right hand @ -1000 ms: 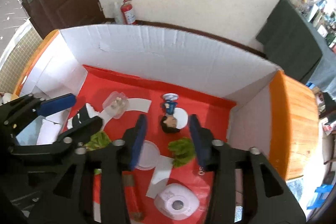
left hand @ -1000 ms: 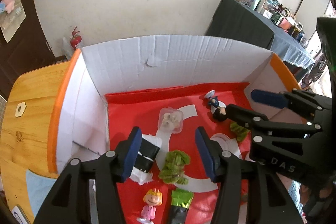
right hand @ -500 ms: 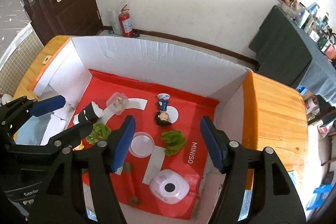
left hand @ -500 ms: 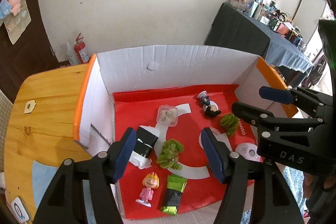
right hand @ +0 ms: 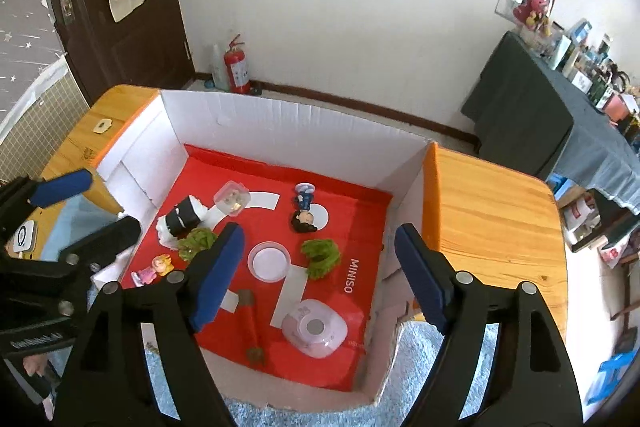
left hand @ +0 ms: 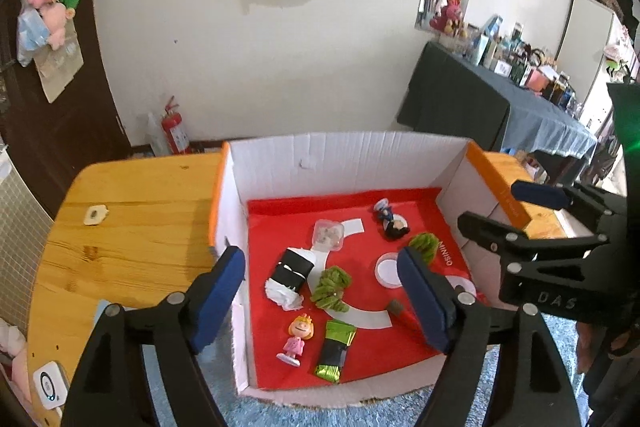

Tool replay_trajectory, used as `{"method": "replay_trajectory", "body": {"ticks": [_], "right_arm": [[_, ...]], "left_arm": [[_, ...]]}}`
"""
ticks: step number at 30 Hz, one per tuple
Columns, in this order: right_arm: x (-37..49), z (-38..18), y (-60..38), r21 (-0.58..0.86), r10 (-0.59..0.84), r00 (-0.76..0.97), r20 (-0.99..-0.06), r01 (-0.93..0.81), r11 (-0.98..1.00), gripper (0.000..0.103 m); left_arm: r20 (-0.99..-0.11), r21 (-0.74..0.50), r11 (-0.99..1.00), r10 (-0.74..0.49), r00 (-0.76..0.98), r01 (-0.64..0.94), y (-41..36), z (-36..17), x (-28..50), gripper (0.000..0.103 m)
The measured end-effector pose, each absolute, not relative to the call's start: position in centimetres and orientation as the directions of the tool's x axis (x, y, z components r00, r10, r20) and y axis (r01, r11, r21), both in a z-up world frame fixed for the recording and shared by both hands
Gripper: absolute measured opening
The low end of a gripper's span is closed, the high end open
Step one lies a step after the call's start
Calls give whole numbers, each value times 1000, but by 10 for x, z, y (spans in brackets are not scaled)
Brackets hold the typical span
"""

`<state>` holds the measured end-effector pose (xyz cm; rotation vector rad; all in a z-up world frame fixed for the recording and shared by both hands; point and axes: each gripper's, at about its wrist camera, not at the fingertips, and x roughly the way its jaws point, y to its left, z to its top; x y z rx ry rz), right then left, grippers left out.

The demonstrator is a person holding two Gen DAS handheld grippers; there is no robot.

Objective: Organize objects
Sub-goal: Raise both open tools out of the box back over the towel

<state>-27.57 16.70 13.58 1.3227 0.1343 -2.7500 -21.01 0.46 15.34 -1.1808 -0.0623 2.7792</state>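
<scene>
Overhead, both grippers, left (left hand: 322, 297) and right (right hand: 318, 273), empty, jaws just opened wide. Green plush (right hand: 321, 258) looks light, soft, squashy; pinch across its middle.

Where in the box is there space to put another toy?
The red mat is bare along the back wall and right of the green fuzzy toy. It is crowded on the left, around the black-and-white roll and blonde figurine.

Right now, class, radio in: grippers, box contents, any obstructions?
Left gripper and right gripper open, empty, jaws just widened. Toys lie inside white cardboard box on red liner. Nothing blocking.
</scene>
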Motion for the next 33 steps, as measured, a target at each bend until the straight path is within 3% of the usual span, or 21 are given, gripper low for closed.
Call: {"method": "replay_trajectory", "body": {"ticks": [2,10,15,33], "right_arm": [[-268,139,166,-45,-36,-637,-770,110,-993,83],[-241,151,166,-31,-53,-682,-730,111,-993,84],[-219,163,165,-33,-57,-723,-688,109,-994,93],[-129,150,167,27,-83,-802,-592,84,-996,98]], "left_arm": [[-697,-90,-992,127,-705,-89,1,161,-202,86],[-666,-91,-993,120,-736,-79,-7,174,-175,91],[-649,-68,-995,97,-755,-70,-10,178,-157,94],[-594,-44,-997,81,-801,-68,-12,158,-76,103]]}}
